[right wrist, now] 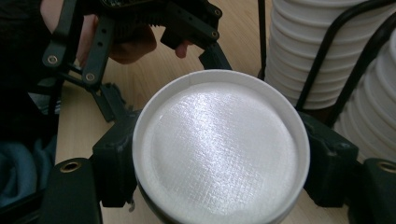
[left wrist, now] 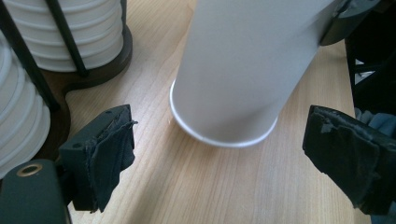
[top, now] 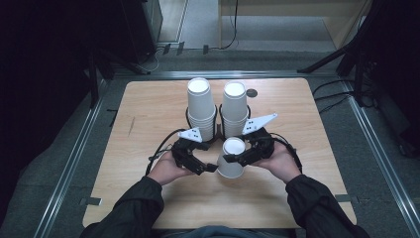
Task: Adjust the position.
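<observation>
Your right gripper [top: 232,159] is clamped across the upside-down paper cup [top: 232,157], which sits just in front of the cup rack [top: 217,130], rim near the table [top: 148,114], while your left gripper [top: 207,168] stands released beside it, pads clear of the wall. The cup looks light, thin and easily crushed. Squeeze gently and hold it near the stiffer base or rim.

An upturned white paper cup [right wrist: 219,149] is gripped between the right claw's [right wrist: 219,161] jaws above the wooden surface [right wrist: 154,79]; stacked cups [right wrist: 317,51] are seen beside it.
</observation>
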`<state>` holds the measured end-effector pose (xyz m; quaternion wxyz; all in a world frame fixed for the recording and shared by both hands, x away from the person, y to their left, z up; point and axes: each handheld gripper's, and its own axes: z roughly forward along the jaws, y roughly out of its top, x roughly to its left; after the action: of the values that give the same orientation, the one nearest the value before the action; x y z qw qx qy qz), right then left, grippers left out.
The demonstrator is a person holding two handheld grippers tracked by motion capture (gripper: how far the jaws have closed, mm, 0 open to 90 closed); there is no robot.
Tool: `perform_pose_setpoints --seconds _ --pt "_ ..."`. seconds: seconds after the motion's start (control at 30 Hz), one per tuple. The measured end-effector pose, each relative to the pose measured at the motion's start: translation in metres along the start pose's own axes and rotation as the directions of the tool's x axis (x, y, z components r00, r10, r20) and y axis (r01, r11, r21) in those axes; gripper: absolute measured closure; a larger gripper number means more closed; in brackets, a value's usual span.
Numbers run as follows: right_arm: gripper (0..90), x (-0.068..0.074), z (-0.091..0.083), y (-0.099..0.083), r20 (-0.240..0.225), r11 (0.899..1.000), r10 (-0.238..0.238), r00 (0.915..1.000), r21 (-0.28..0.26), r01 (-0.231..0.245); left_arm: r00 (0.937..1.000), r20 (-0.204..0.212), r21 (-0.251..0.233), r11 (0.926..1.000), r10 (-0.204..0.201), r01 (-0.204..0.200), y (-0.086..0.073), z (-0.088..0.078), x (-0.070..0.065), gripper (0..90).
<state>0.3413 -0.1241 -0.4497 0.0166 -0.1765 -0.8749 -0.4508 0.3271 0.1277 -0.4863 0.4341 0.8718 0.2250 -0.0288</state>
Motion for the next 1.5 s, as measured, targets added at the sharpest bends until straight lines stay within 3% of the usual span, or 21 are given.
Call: perform_pose_setpoints --seconds 0.13,0.37,0.73,0.93,1.1,1.17,1.37,1.5 --pt "25.5 0.002 0.002 0.004 -0.036 1.000 0.010 0.9993 -0.022 -0.011 0.9999 -0.009 0.001 1.0000 0.009 -0.009 0.000 0.001 -0.004 4.1" --pt "25.5 0.005 0.006 0.010 -0.053 0.999 -0.007 0.9986 -0.032 0.006 0.9998 -0.021 0.005 1.0000 0.005 -0.005 -0.001 0.008 -0.007 2.4" --pt "25.6 0.012 0.005 0.021 -0.064 0.997 -0.028 0.9976 -0.072 0.023 0.9996 0.014 -0.023 0.9995 0.024 -0.023 0.003 0.018 -0.015 2.2" --pt "25.6 0.017 0.004 0.024 -0.095 0.995 -0.019 0.9953 -0.101 0.009 0.9992 0.036 -0.038 0.9991 0.019 -0.018 0.005 0.019 -0.016 2.3" --pt "25.6 0.015 0.002 0.024 -0.112 0.992 -0.004 0.9938 -0.124 -0.010 0.9986 0.018 -0.069 0.9964 0.050 -0.049 0.006 0.014 -0.020 7.6" --pt "25.5 0.013 0.001 0.023 -0.131 0.991 0.019 0.9912 -0.127 -0.036 0.9977 0.013 -0.059 0.9961 0.067 -0.066 0.007 0.012 -0.023 12.8" --pt "24.1 0.011 0.001 0.022 -0.146 0.991 0.042 0.9883 -0.123 -0.061 0.9975 0.025 -0.034 0.9972 0.067 -0.066 0.009 0.009 -0.021 15.3" --pt "18.6 0.010 -0.002 0.022 -0.148 0.989 0.048 0.9878 -0.131 -0.068 0.9975 0.027 -0.025 0.9976 0.065 -0.065 0.008 0.006 -0.018 15.6"
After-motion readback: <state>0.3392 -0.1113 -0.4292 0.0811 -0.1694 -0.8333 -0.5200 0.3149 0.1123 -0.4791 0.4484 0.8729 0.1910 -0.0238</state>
